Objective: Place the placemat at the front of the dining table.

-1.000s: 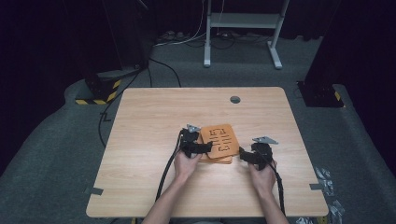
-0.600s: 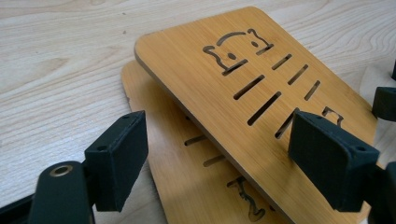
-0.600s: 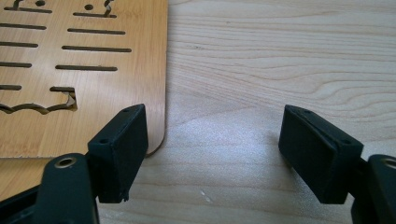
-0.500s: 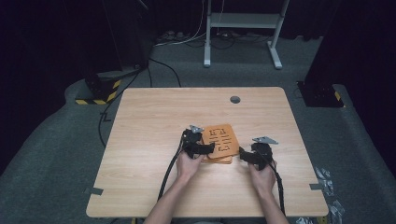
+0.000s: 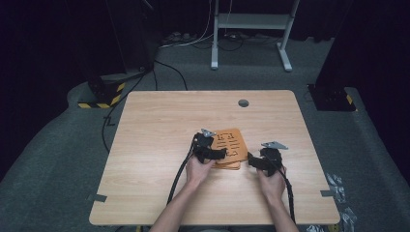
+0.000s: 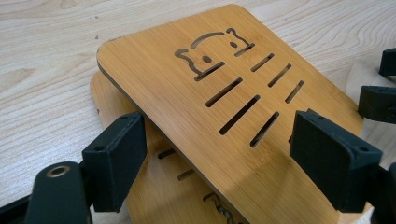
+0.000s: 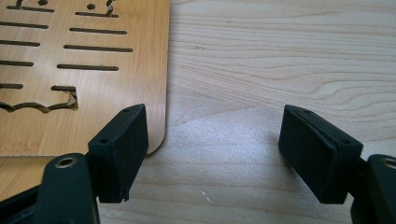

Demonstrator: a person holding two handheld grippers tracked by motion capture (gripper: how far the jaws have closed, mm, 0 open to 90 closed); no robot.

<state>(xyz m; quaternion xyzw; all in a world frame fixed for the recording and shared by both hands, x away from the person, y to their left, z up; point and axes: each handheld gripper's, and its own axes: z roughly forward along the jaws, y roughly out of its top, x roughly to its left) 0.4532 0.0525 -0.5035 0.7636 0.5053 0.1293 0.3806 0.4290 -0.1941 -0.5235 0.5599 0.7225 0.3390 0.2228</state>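
Two orange bamboo boards (image 5: 231, 147) with slots and a cut-out figure lie stacked askew on the wooden table (image 5: 159, 130). In the left gripper view the top board (image 6: 224, 93) overhangs the lower board (image 6: 154, 186). My left gripper (image 6: 219, 135) is open, its jaws standing wide on either side of the top board's near end; it sits at the stack's left edge (image 5: 210, 151). My right gripper (image 5: 256, 161) is open just right of the stack, and between its jaws (image 7: 217, 126) is bare table. The board's corner (image 7: 93, 56) lies by its left jaw.
A grey round grommet (image 5: 243, 103) sits near the table's far edge. Behind the table stand a white desk frame (image 5: 251, 29) and a black-and-yellow striped base (image 5: 104, 94), with cables on the floor. Tape marks the table's front corners (image 5: 96, 197).
My left gripper has edged a little to the right, closer onto the boards. The right gripper and the boards have hardly moved.
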